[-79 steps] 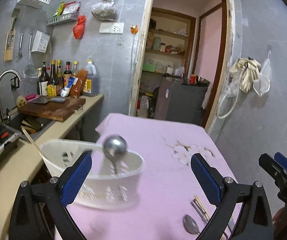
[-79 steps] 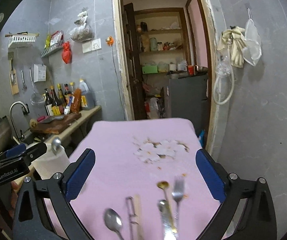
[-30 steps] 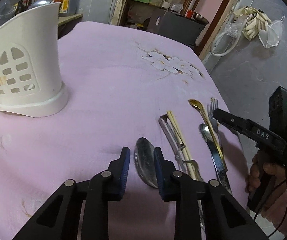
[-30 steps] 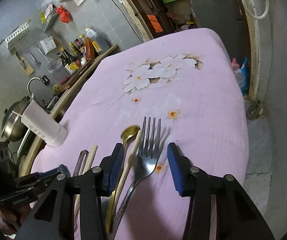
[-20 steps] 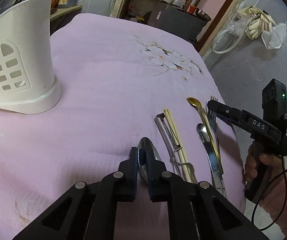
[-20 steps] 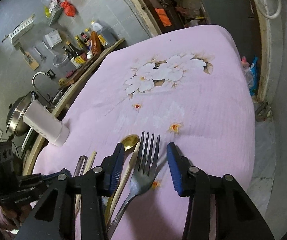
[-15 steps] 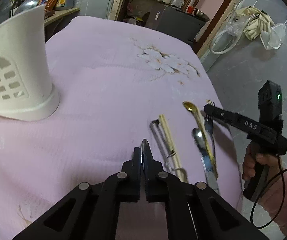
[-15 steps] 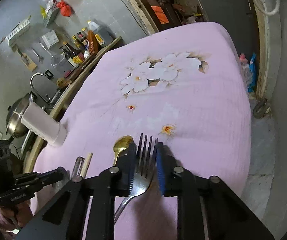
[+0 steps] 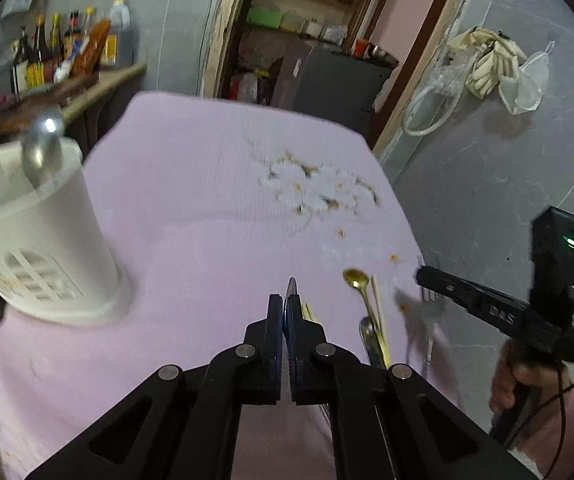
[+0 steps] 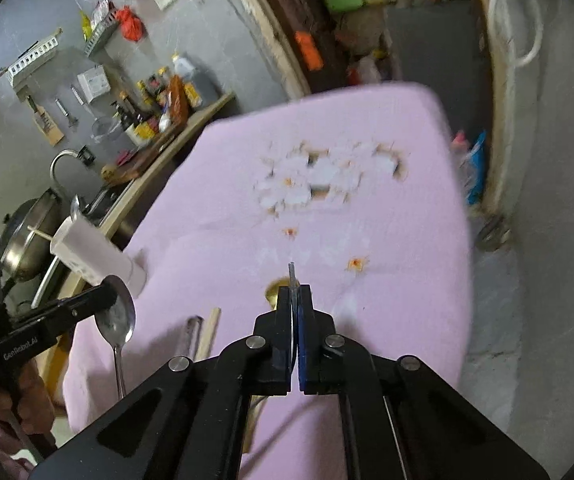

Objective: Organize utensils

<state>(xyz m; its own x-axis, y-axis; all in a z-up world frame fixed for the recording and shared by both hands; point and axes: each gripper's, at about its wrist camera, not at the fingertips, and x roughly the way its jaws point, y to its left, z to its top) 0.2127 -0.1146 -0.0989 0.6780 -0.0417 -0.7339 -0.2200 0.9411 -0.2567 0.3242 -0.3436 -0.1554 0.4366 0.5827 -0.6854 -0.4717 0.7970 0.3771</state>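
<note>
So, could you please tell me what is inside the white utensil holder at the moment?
A silver spoon stands in the white utensil holder, bowl up, and a thin wooden stick pokes out. Its wall hides the rest.

Sauce bottles (image 9: 51, 56) stand on a kitchen counter (image 9: 103, 88) beside a doorway (image 9: 307, 32). A dark cabinet (image 9: 327, 80) sits beyond it. A metal wok (image 10: 27, 236) and a tap (image 10: 61, 164) lie left.
</note>
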